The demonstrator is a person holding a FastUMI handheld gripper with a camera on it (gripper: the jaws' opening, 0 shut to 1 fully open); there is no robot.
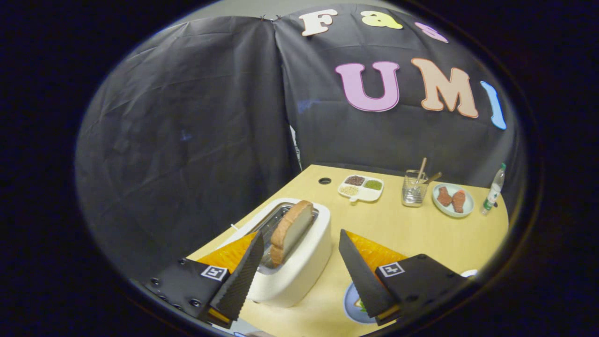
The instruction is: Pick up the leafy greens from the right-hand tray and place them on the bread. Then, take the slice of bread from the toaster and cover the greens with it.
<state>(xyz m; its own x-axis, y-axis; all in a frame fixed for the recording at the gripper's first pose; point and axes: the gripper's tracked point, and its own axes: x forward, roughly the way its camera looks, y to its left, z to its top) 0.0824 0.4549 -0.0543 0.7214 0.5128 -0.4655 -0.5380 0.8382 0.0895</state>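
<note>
gripper view: tool (299,255) wide open, empty, around one toaster (299,262) with one bread slice (292,229).

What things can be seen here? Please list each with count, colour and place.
table: one, light wood, under everything
toaster: one, white, between the fingers
bread slice: one, tan, standing in the toaster slot
divided dish: one, white, beyond the toaster, three fillings
glass: one, clear, sticks inside, beside the dish
plate: one, pale, two brown pieces on it
bottle: one, clear, green cap, beside the plate
blue plate: one, partly behind a finger
gripper: one, fingers open around the toaster
</note>
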